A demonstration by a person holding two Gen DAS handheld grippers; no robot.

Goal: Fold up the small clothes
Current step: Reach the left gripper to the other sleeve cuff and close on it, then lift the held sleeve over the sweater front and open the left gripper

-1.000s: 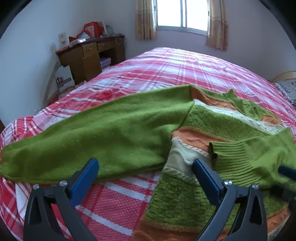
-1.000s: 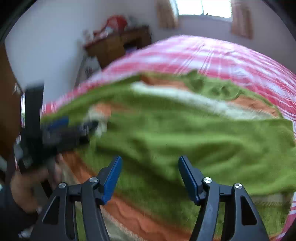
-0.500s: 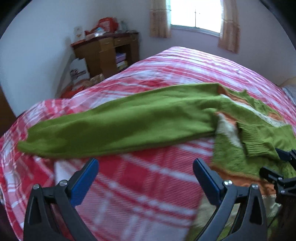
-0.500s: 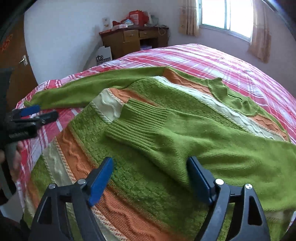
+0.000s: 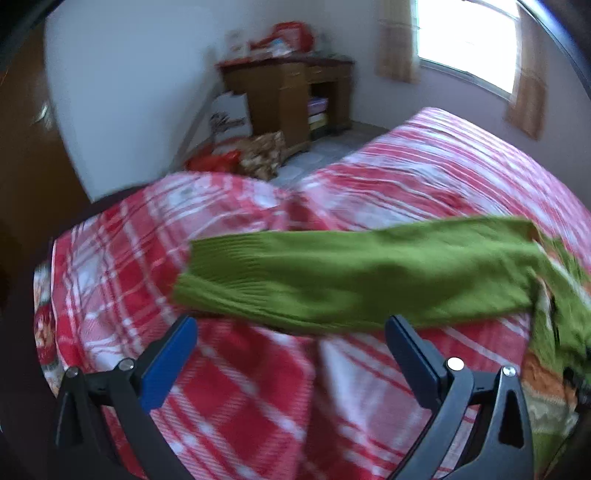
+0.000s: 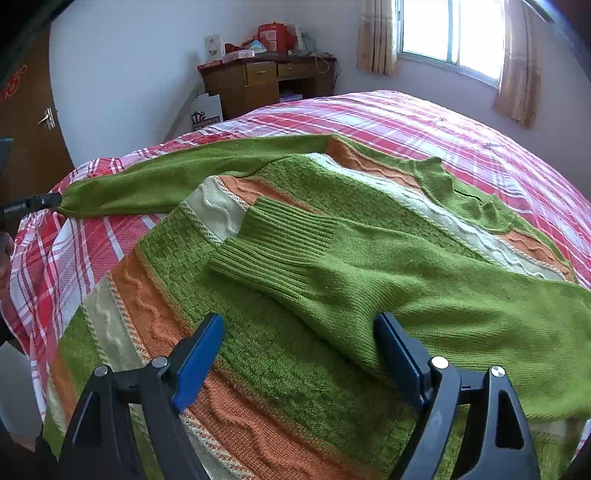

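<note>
A green knit sweater [image 6: 295, 266] with orange and cream stripes lies flat on a red plaid bed [image 6: 424, 122]. One sleeve [image 6: 388, 291] is folded across its body. The other sleeve [image 5: 351, 277] stretches out to the left over the bedspread, ribbed cuff at the far end. My left gripper [image 5: 291, 354] is open and empty, just in front of that outstretched sleeve near the cuff. My right gripper [image 6: 299, 350] is open and empty, low over the sweater's body beside the folded sleeve. The left gripper's tip shows at the right wrist view's left edge [image 6: 33, 203], by the cuff.
A wooden desk [image 6: 266, 81] with boxes on top stands against the far wall left of the bed. A paper bag [image 6: 207, 110] and bags [image 5: 236, 158] sit on the floor by it. A curtained window [image 6: 454, 33] is behind. A brown door [image 6: 26, 110] is at left.
The left gripper has swung left along the outstretched sleeve, now facing its cuff end and the bed's corner. The right gripper has stayed low over the sweater, both open throughout.
</note>
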